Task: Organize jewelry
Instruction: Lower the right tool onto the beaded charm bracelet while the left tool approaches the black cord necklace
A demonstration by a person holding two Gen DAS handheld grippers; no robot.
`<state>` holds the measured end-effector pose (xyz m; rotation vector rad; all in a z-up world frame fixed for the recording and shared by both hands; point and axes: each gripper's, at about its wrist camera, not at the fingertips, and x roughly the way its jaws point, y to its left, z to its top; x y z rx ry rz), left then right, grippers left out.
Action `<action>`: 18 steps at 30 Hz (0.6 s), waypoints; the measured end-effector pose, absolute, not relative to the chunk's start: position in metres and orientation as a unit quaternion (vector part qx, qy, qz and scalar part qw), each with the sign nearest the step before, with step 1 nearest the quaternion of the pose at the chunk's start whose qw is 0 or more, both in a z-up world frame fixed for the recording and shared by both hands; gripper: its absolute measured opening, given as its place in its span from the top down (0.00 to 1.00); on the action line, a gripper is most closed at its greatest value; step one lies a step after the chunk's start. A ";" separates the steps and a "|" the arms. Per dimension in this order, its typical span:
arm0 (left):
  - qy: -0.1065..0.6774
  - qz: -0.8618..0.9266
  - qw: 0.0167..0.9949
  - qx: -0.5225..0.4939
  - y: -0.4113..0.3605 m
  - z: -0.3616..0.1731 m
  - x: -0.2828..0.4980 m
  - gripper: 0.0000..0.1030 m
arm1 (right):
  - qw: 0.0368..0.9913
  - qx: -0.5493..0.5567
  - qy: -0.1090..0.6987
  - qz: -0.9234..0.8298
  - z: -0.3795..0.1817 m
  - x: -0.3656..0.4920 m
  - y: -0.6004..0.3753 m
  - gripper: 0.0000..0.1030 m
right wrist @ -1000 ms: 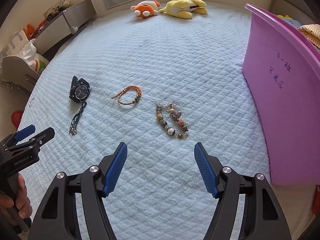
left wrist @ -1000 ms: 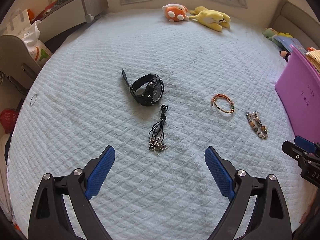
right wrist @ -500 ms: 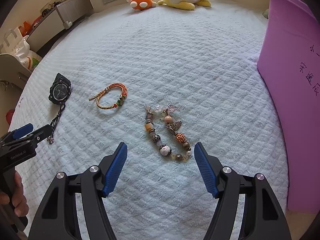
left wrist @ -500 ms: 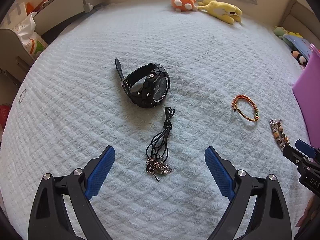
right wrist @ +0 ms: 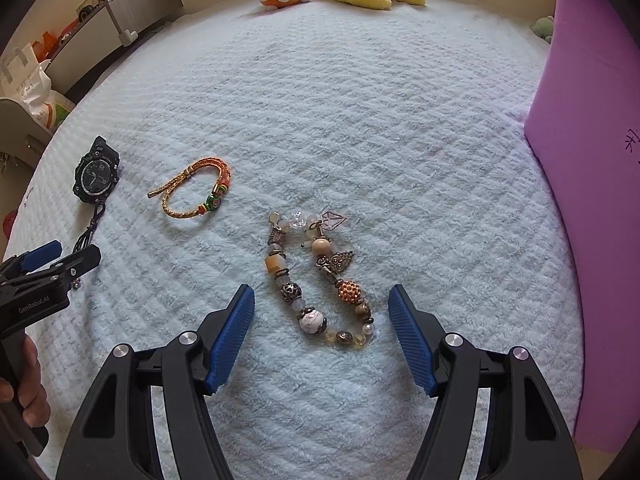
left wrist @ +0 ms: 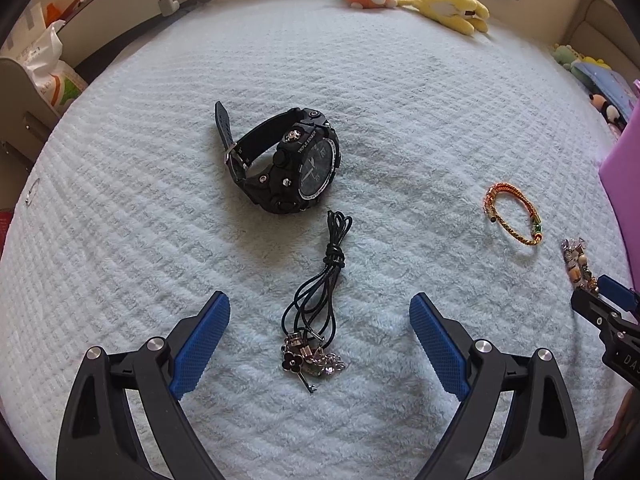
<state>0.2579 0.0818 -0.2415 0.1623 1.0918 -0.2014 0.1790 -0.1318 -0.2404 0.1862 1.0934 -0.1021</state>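
Left gripper (left wrist: 319, 344) jaws apart over cord necklace (left wrist: 318, 304), mid-bed. Right gripper (right wrist: 321, 334) jaws apart around beaded bracelet (right wrist: 316, 276), near bed's right edge.

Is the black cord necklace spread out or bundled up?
Bundled. The necklace lies with its cord looped several times and knotted near the top, charms clustered at the bottom, on the blanket.
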 end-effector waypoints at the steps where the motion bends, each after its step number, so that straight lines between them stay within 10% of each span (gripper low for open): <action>1: 0.519 -0.097 0.846 0.076 0.080 -0.243 0.258 0.13 | 0.849 0.088 0.519 -0.048 -0.242 0.180 -0.132 0.35; 18: 0.518 -0.095 0.847 0.071 0.080 -0.268 0.264 0.05 | 0.858 0.061 0.507 -0.053 -0.250 0.188 -0.124 0.36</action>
